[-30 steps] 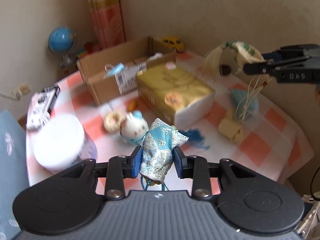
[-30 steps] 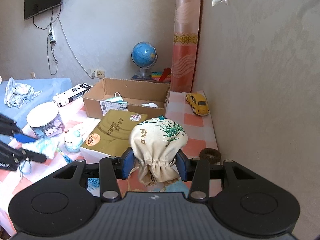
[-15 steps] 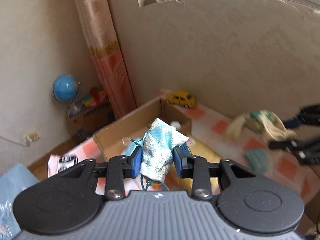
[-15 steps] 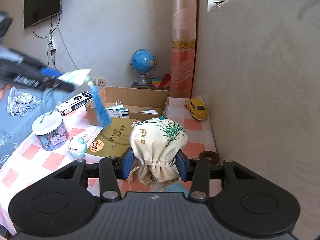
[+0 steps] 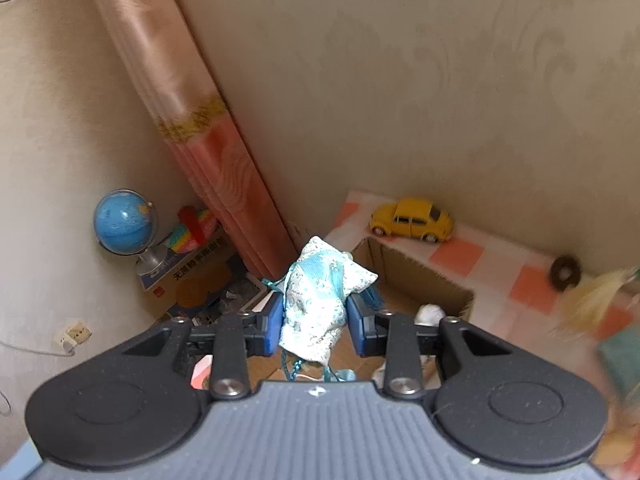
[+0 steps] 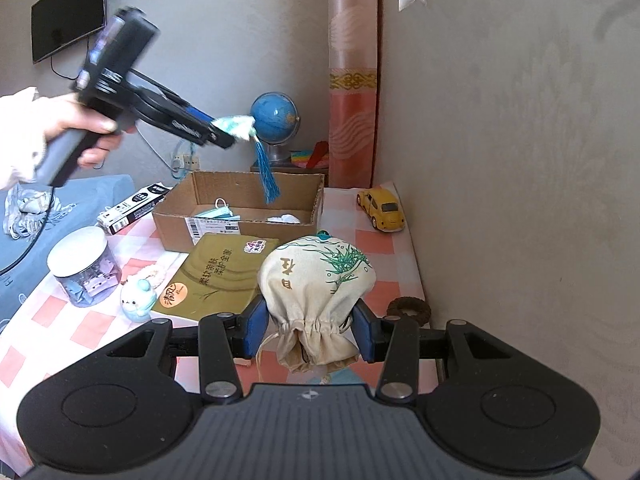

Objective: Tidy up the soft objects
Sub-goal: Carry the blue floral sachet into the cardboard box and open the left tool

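Note:
My left gripper [image 5: 316, 320] is shut on a small blue-and-white brocade pouch [image 5: 320, 300]. It hangs in the air above the open cardboard box [image 5: 420, 280]. In the right wrist view that same left gripper [image 6: 224, 136] shows high over the box [image 6: 240, 204], and the pouch [image 6: 236, 126] trails a blue tassel [image 6: 266, 178]. My right gripper [image 6: 308, 330] is shut on a cream drawstring bag [image 6: 316, 292] printed with green grass, held above the checked tablecloth near the wall. A face mask [image 6: 218, 214] and a white item [image 6: 286, 219] lie inside the box.
On the table sit a gold tissue pack [image 6: 220, 276], a white-lidded jar [image 6: 84, 266], a small blue-and-white figurine [image 6: 138, 300], a yellow toy car [image 6: 382, 208], a dark ring [image 6: 408, 308] and a black-and-white carton [image 6: 136, 206]. A globe [image 6: 276, 118] stands behind. The wall runs along the right.
My left gripper has lifted the blue pouch from low over the table's front up and across to above the cardboard box. The right gripper with the cream bag has stayed put.

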